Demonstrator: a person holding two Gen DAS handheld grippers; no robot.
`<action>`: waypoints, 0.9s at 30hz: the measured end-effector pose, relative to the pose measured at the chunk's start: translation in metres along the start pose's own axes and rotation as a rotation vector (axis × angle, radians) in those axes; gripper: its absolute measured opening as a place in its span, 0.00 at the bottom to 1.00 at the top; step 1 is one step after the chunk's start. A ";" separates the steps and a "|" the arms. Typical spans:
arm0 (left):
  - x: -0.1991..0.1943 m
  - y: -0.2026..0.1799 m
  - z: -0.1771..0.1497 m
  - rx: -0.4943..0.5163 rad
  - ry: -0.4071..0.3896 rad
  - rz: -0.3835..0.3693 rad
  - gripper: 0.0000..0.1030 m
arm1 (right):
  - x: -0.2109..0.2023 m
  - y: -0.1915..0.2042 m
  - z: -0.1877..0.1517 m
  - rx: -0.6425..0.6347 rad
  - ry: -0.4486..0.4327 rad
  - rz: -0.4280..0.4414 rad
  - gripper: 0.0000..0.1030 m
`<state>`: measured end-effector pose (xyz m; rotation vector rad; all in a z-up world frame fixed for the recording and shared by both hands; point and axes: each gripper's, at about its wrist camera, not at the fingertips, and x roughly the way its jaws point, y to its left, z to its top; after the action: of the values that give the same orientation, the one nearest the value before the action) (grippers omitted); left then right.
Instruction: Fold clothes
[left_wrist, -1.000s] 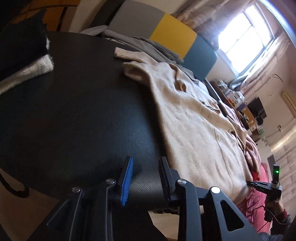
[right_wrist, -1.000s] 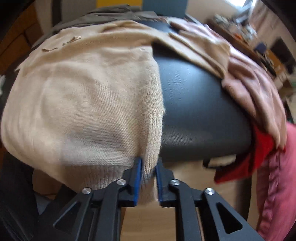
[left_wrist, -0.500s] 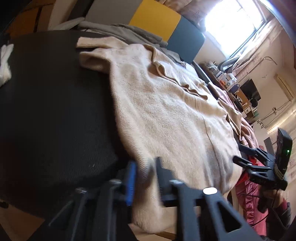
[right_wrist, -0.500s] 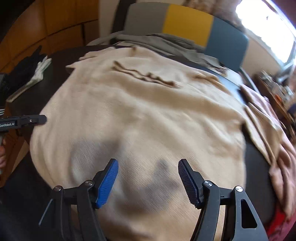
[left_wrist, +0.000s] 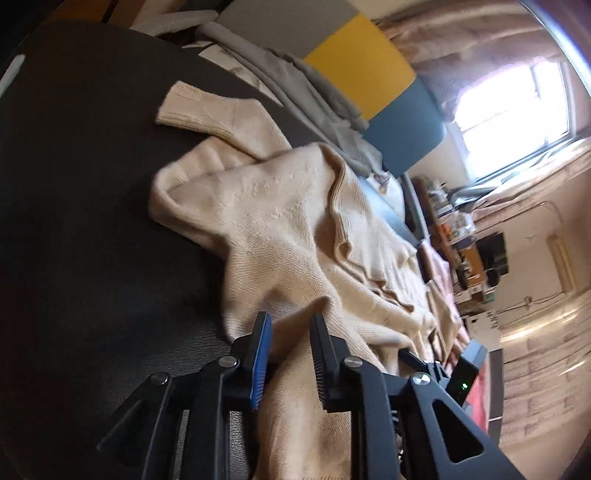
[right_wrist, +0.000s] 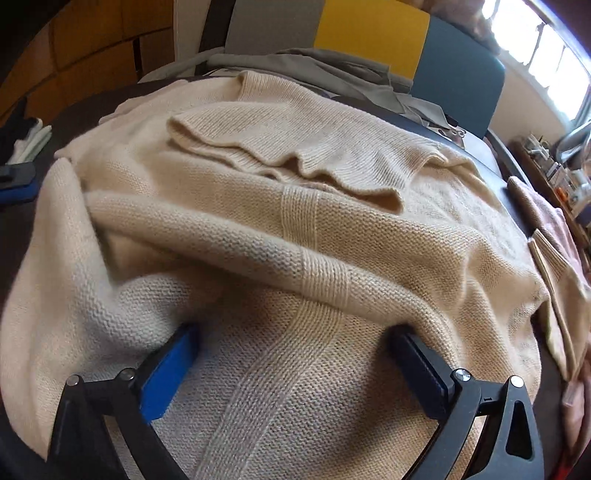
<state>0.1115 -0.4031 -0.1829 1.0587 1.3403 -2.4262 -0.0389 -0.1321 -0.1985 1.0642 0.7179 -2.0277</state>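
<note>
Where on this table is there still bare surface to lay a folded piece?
Bare black table lies left of the beige sweater, up to its sleeve cuff. The far edge is crowded with grey clothes; pink clothes crowd the right.

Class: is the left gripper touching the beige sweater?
Touching. The left wrist view shows the left gripper with sweater fabric pinched between its fingers.

A beige sweater (right_wrist: 295, 229) of coarse matt knit with ribbed bands lies on a grained, leather-like black table (left_wrist: 92, 229).

Left gripper (left_wrist: 290, 356) fingers (left_wrist: 262, 354) pinch beige sweater (left_wrist: 295, 221) on black table (left_wrist: 92, 221)
</note>
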 end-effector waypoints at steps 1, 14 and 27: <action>-0.005 0.002 -0.008 0.038 0.004 -0.012 0.22 | 0.001 -0.001 0.000 0.003 -0.008 -0.002 1.00; 0.008 0.006 -0.074 0.197 0.117 -0.185 0.42 | -0.001 0.001 -0.006 0.009 -0.061 -0.004 1.00; -0.071 -0.043 -0.087 0.241 0.183 -0.273 0.07 | 0.001 -0.006 -0.007 0.016 -0.084 0.007 1.00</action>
<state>0.1869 -0.3218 -0.1375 1.2557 1.3487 -2.8080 -0.0406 -0.1236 -0.2017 0.9829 0.6544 -2.0627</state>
